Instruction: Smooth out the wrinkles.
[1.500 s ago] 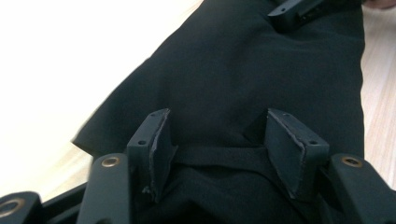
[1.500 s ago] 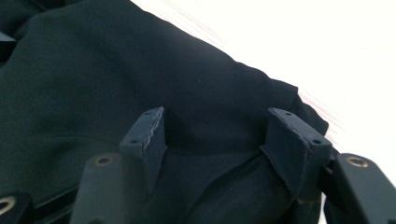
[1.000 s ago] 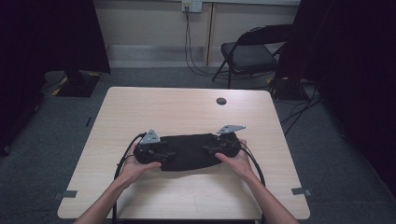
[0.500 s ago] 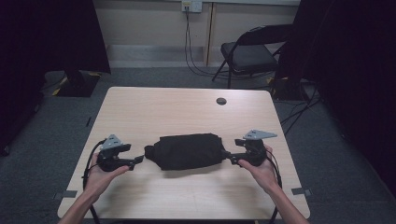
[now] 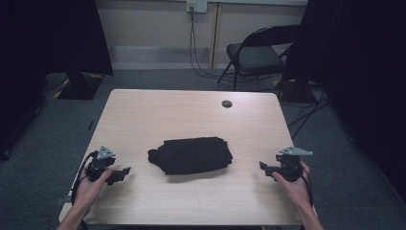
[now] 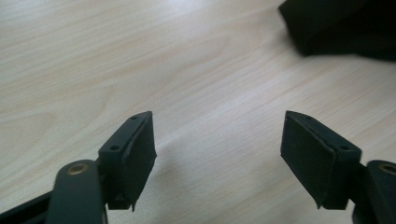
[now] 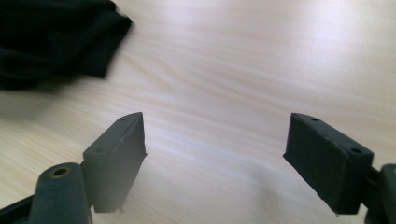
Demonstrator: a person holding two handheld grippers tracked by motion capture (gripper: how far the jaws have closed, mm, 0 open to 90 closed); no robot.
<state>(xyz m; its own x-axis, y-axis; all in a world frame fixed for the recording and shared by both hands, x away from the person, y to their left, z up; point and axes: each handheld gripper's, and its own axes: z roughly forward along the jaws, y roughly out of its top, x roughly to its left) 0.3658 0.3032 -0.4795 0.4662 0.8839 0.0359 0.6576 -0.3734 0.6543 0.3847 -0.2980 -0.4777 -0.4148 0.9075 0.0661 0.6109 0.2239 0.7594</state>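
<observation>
Folded black cloth (image 5: pixel 191 155) well apart from both grippers' parted fingers (image 6: pixel 135 154)

The high view sits above the person's side of the desk (image 5: pixel 191 115), looking forward and down, far enough back to catch the whole top plus the floor, a folding chair (image 5: pixel 258 52) and the back wall. Each gripper view rides low on its hand-held gripper, close to the wood, looking along its own jaws. The left one faces toward the desk's middle, with the black cloth (image 6: pixel 341 25) at top right; the right one has it (image 7: pixel 56 42) at top left. All three share that cloth (image 5: pixel 191 155) and the wood around it.
</observation>
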